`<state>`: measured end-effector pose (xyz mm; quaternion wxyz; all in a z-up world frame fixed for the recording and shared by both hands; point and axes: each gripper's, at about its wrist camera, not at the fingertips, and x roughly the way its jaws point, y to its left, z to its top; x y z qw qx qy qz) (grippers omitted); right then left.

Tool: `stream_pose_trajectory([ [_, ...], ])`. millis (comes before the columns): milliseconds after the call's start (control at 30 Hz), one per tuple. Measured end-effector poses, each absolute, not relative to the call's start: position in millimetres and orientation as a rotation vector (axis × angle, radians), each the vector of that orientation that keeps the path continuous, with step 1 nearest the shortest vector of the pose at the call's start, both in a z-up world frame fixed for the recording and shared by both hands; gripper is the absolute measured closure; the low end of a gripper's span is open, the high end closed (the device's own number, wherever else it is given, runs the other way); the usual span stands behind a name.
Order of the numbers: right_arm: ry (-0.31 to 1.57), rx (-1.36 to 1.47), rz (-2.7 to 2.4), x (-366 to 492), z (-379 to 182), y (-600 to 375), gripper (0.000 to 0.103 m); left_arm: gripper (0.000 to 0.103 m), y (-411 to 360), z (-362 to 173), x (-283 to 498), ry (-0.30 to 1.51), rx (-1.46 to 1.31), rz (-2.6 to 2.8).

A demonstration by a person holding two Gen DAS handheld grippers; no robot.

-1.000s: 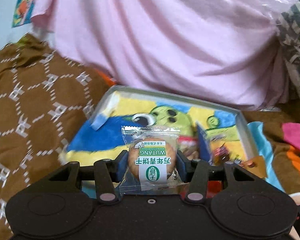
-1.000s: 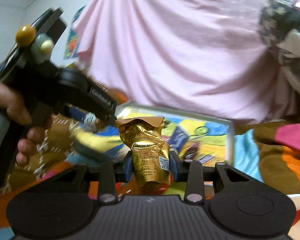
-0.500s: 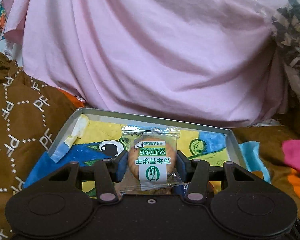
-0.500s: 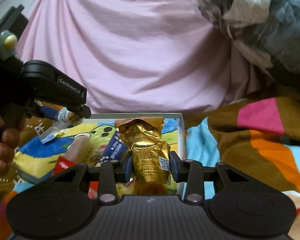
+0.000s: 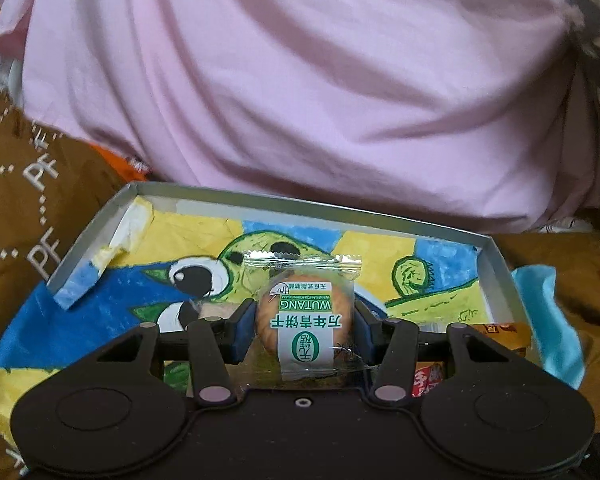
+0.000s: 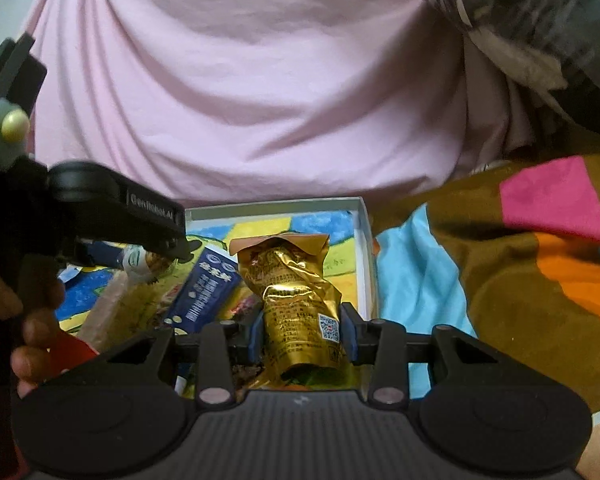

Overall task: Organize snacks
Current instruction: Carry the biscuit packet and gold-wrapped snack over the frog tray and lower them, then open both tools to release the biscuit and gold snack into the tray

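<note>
My left gripper point(image 5: 305, 330) is shut on a round biscuit in a clear wrapper with a green label point(image 5: 305, 322), held above a shallow box point(image 5: 308, 206) whose floor is a yellow, blue and green painted picture. My right gripper point(image 6: 302, 334) is shut on a crinkled gold foil snack pack point(image 6: 296, 292), held over the right end of the same box point(image 6: 362, 240). In the right wrist view the left gripper point(image 6: 156, 254) shows at the left with the biscuit point(image 6: 140, 262) in it. A blue packet point(image 6: 204, 288) and other snacks lie in the box.
A pink cloth point(image 5: 300, 80) hangs behind the box. A brown patterned blanket point(image 5: 28, 208) lies left of it, and a brown, pink and orange blanket point(image 6: 540, 248) lies right. An orange packet point(image 5: 500, 334) lies in the box's right corner.
Both grippers have moved over the box while keeping their snacks. The left one now looks squarely over the box's middle; the right one has swung toward the box's right end.
</note>
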<state>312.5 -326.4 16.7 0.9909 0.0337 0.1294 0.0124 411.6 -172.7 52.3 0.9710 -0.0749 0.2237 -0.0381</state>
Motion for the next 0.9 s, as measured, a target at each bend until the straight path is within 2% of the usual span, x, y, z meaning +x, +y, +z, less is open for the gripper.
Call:
stream_pose_trajectory([
  [267,0.277,0.063,0.034,311,17,-325,0.056,0.050,-181,51,416,0.460,-0.132,-0.085],
  [333,0.280,0.058,0.037,311,17,-324,0.050,0.050,-181,51,416,0.460,-0.132,-0.080],
  [467,0.281,0.044,0.041,312,16,-321,0.048,0.038,-182,52,415,0.459,-0.133,-0.088],
  [567,0.279,0.041,0.040,312,16,-321,0.046,0.033,-183,53,413,0.453,-0.132,-0.100],
  [633,0.274,0.045,0.035,312,17,-322,0.040,0.028,-182,53,411,0.447,-0.131,-0.102],
  [767,0.260,0.053,0.028,310,18,-324,0.037,0.011,-179,57,403,0.437,-0.146,-0.090],
  [867,0.222,0.037,0.014,303,22,-321,0.027,0.004,-175,61,395,0.424,-0.143,-0.058],
  [900,0.208,0.032,0.008,301,24,-320,0.019,0.003,-173,63,391,0.418,-0.139,-0.047],
])
